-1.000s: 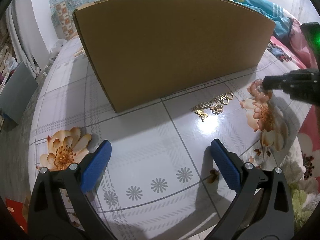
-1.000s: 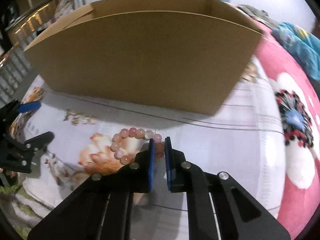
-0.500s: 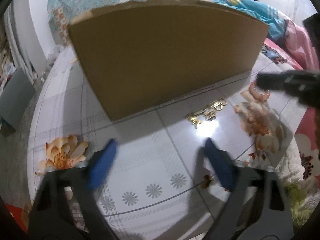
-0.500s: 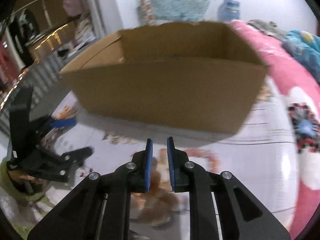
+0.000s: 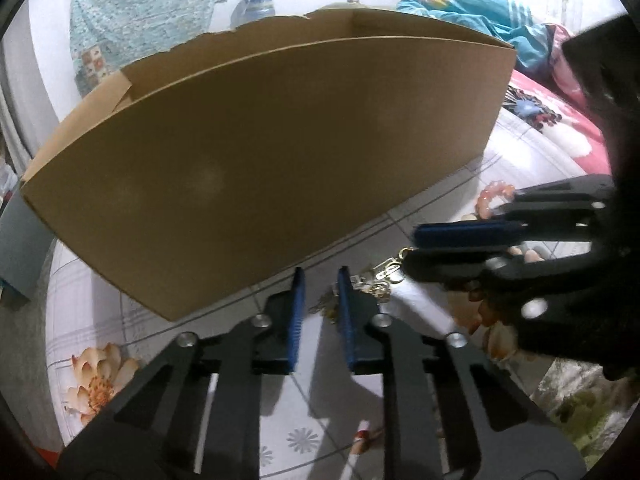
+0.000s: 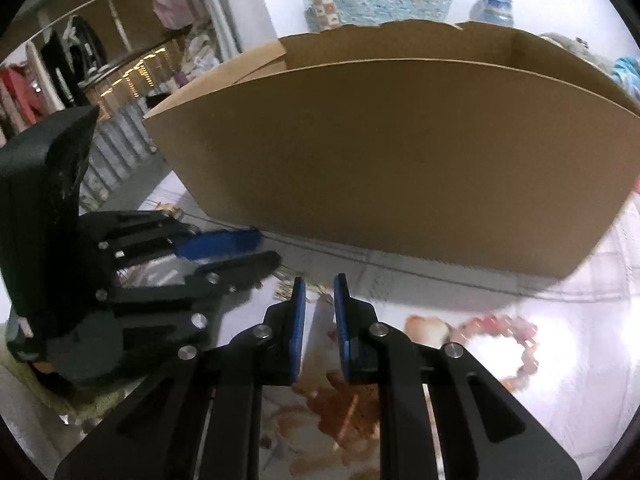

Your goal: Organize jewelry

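Observation:
A big open cardboard box (image 5: 260,152) stands on the floral tablecloth; it also shows in the right wrist view (image 6: 400,160). Gold jewelry pieces (image 5: 380,280) lie on the cloth just past my left gripper (image 5: 320,280), whose blue pads stand nearly closed with nothing between them. A pink bead bracelet (image 5: 494,196) lies behind the right gripper (image 5: 416,246); in the right wrist view the bracelet (image 6: 516,336) lies on the cloth to the right of my right gripper (image 6: 320,284), which is nearly closed and empty. The left gripper (image 6: 268,248) shows there at left.
A white stick with a red band (image 5: 360,444) lies on the cloth under the left gripper. Pink floral bedding (image 5: 560,120) lies to the right. Shelves and hanging clothes (image 6: 80,60) are at the far left.
The left gripper closed from wide open and moved toward the gold jewelry. The right gripper let go of the pink bracelet, swung left, and the bracelet now lies on the cloth.

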`<action>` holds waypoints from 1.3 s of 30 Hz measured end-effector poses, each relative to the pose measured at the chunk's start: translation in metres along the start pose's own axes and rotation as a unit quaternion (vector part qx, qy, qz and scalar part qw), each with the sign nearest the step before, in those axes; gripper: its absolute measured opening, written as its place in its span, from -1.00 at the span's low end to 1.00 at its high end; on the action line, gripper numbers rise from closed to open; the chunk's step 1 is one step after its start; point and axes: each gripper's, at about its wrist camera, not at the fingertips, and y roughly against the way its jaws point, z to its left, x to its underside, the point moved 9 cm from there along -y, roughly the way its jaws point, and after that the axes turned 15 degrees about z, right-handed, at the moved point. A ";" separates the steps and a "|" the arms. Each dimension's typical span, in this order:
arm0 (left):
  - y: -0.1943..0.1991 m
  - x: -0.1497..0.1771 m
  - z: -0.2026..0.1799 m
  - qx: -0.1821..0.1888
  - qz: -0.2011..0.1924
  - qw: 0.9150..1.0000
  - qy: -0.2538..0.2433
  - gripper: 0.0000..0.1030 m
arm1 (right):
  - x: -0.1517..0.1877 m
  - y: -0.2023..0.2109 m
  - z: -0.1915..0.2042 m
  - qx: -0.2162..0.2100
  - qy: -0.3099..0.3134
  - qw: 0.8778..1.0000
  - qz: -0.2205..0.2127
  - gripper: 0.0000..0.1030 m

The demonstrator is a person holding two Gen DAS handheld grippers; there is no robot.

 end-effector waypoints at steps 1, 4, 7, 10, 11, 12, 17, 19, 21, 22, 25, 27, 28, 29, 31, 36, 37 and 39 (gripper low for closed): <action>0.000 0.000 -0.002 -0.003 -0.001 1.000 -0.003 -0.79 | -0.002 -0.002 0.003 0.001 0.011 1.000 -0.002 -0.70; 0.000 0.003 -0.003 -0.009 0.001 1.000 -0.009 -0.80 | -0.006 -0.013 0.007 0.008 0.035 0.999 0.010 -0.71; 0.001 0.007 -0.003 -0.008 0.006 1.000 -0.007 -0.81 | -0.003 -0.012 0.008 0.027 0.054 0.998 0.019 -0.71; 0.003 0.011 -0.003 -0.006 0.009 1.000 -0.003 -0.81 | 0.005 -0.006 0.006 0.037 0.056 0.997 0.029 -0.71; 0.004 0.010 -0.003 -0.004 0.009 1.000 -0.001 -0.81 | 0.008 -0.006 -0.001 0.041 0.055 0.997 0.034 -0.72; 0.005 0.012 -0.001 -0.002 0.008 1.000 0.000 -0.81 | 0.010 -0.005 -0.002 0.045 0.055 0.997 0.036 -0.72; 0.007 0.016 0.008 0.010 0.003 1.000 0.017 -0.81 | -0.002 0.004 0.008 0.044 0.068 0.997 0.013 -0.72; 0.008 0.017 0.011 0.015 0.001 1.000 0.026 -0.81 | -0.012 0.001 0.016 0.048 0.087 0.995 0.002 -0.72; 0.008 0.018 0.015 0.014 0.002 0.999 0.031 -0.81 | -0.016 -0.011 0.023 0.045 0.102 0.994 0.011 -0.75; 0.008 0.019 0.016 0.012 0.001 0.999 0.032 -0.81 | -0.013 -0.014 0.025 0.043 0.106 0.993 0.018 -0.78; 0.010 0.022 0.019 0.016 -0.002 0.999 0.034 -0.81 | -0.002 -0.019 0.027 0.045 0.113 0.992 0.031 -0.80; 0.010 0.023 0.020 0.021 -0.004 0.999 0.036 -0.81 | 0.007 -0.014 0.026 0.044 0.111 0.992 0.040 -0.80; 0.010 0.024 0.021 0.025 -0.005 0.999 0.038 -0.81 | 0.009 -0.013 0.025 0.045 0.110 0.992 0.043 -0.80; 0.009 0.024 0.022 0.029 -0.007 0.999 0.040 -0.81 | 0.011 -0.011 0.024 0.045 0.107 0.992 0.048 -0.80; 0.010 0.024 0.023 0.036 -0.011 0.998 0.042 -0.81 | 0.007 -0.008 0.024 0.044 0.103 0.993 0.043 -0.80; 0.013 0.028 0.028 0.042 -0.015 0.998 0.047 -0.81 | -0.012 -0.008 0.030 0.034 0.106 0.993 0.025 -0.80; 0.013 0.028 0.028 0.042 -0.016 0.998 0.047 -0.81 | -0.012 -0.009 0.033 0.033 0.110 0.993 0.027 -0.80; 0.014 0.030 0.029 0.041 -0.017 0.998 0.048 -0.81 | -0.005 -0.022 0.037 0.026 0.115 0.992 0.047 -0.80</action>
